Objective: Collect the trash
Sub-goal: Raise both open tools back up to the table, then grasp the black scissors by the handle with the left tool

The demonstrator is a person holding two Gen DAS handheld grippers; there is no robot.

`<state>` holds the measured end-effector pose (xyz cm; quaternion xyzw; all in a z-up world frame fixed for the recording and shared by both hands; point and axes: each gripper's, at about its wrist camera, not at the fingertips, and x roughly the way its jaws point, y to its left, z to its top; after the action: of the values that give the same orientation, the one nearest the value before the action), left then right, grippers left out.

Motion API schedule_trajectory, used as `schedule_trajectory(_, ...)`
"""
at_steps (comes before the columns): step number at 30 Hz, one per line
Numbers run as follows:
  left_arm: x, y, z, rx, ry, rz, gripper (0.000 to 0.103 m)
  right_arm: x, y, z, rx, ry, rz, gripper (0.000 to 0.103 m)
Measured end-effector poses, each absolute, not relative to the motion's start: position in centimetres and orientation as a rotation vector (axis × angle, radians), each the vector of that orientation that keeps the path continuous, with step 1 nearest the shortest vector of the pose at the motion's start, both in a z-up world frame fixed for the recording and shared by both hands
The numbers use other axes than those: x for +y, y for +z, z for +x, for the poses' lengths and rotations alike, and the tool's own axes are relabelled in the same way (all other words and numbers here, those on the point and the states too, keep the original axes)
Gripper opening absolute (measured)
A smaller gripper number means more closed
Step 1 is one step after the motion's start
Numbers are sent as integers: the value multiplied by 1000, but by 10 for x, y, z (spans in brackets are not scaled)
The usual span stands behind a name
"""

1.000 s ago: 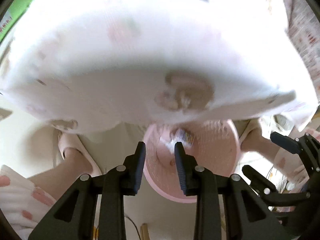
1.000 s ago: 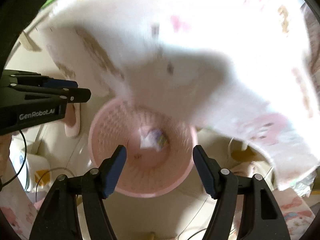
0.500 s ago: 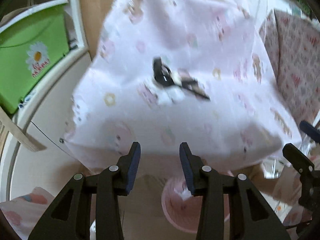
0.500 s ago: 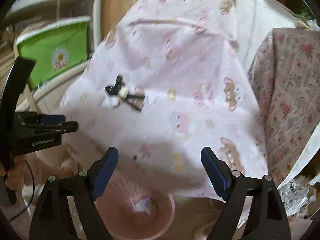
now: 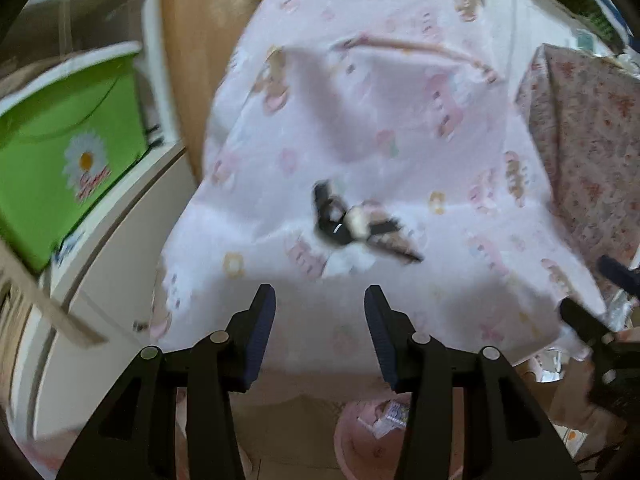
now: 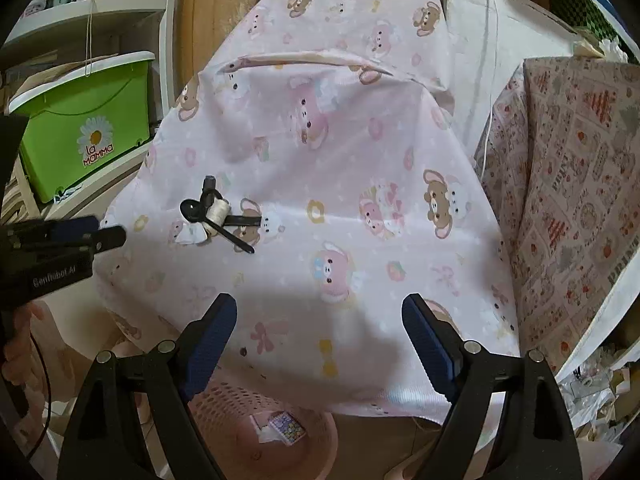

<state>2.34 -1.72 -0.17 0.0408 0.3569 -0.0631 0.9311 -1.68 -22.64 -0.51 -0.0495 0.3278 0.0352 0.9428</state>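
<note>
A table under a pink cartoon-print cloth (image 6: 340,168) holds a small pile of trash: a black plastic spoon (image 6: 192,210), a white roll (image 6: 218,210) and a crumpled tissue (image 6: 192,236). The left wrist view shows the same pile (image 5: 352,224), blurred. My left gripper (image 5: 320,312) hovers just short of it; its jaws are opening and nothing is between them. My right gripper (image 6: 320,316) stands wide open and empty over the cloth's near edge. Below that edge sits a pink basket (image 6: 320,440) with a printed wrapper (image 6: 286,428) inside.
A green storage box (image 6: 88,128) sits on a white shelf at the left. A surface draped in red-patterned cloth (image 6: 580,180) rises at the right. The left gripper (image 6: 108,236) shows at the left edge of the right wrist view.
Both grippers rose from over the pink basket and tilted up, so the tabletop and its trash pile came into view. Both pairs of jaws widened.
</note>
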Motion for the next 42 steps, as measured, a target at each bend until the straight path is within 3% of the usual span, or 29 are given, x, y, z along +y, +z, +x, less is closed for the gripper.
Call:
schedule_trajectory(10, -6, 70, 76, 563, -85, 159, 75, -223, 42, 21, 553, 68, -106, 86)
schedule_trajectory(12, 4, 68, 87, 570, -51, 142, 90, -222, 50, 32, 549, 40, -97, 86)
schedule_trajectory(17, 30, 39, 99, 621, -18, 51, 92, -225, 60, 41, 541, 32, 39, 88)
schedule_trajectory(25, 39, -19, 121, 861, -88, -32, 92, -228, 16, 56, 619, -34, -29, 88)
schedule_trajectory(26, 40, -23, 122, 878, -97, -48, 89, -231, 11, 59, 632, -47, -31, 88)
schedule_trajectory(33, 24, -36, 136, 955, -234, -133, 40, -245, -3, 70, 679, -76, -3, 88)
schedule_trajectory(39, 5, -31, 149, 928, -274, -124, 24, -239, -12, 75, 694, -72, -41, 88)
schedule_trajectory(42, -2, -34, 158, 937, -265, -106, 21, -236, -13, 76, 694, -67, -59, 88)
